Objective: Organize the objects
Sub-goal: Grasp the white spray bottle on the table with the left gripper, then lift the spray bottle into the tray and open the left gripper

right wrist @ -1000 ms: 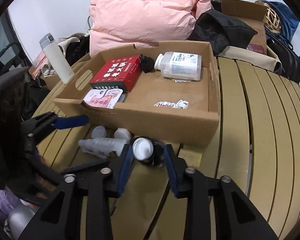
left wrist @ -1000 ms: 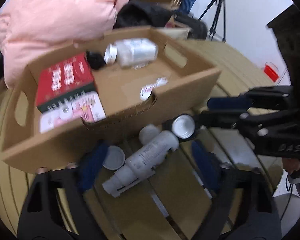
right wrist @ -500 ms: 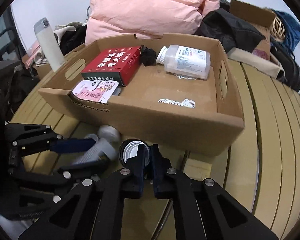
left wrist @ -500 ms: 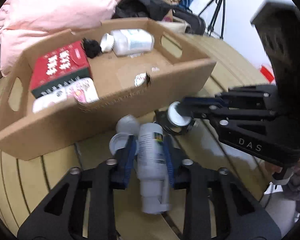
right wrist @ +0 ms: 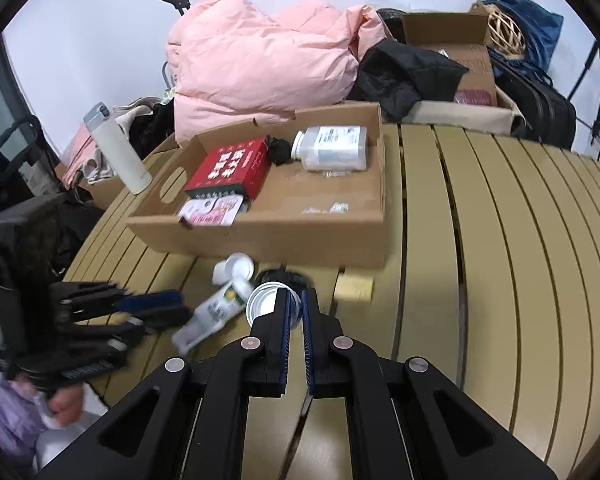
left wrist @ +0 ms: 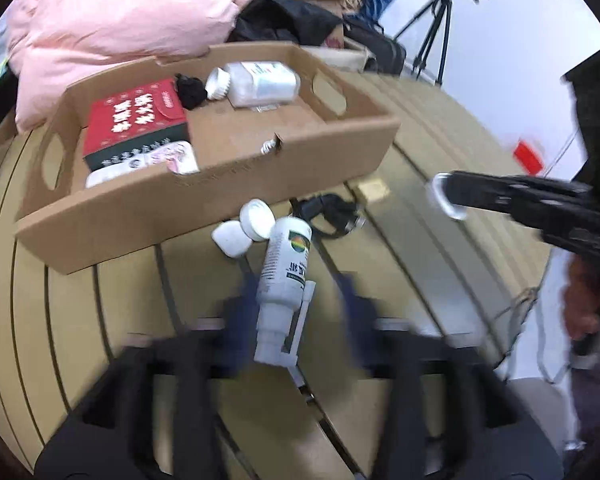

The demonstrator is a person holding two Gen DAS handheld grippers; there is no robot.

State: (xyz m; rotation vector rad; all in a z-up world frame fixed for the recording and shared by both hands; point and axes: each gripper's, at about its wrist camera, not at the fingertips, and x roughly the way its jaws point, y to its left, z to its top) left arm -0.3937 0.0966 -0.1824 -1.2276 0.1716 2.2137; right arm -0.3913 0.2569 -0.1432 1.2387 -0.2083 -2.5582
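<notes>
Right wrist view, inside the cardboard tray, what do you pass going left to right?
Pink-and-white packet → red box → black bundle → clear bottle with white cap, lying on its side.

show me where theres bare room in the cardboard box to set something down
Free: the box floor right of the red carton, in front of the clear bottle, bare but for small scraps. Crowded: its left side, with the carton, the pink packet and a black item.
</notes>
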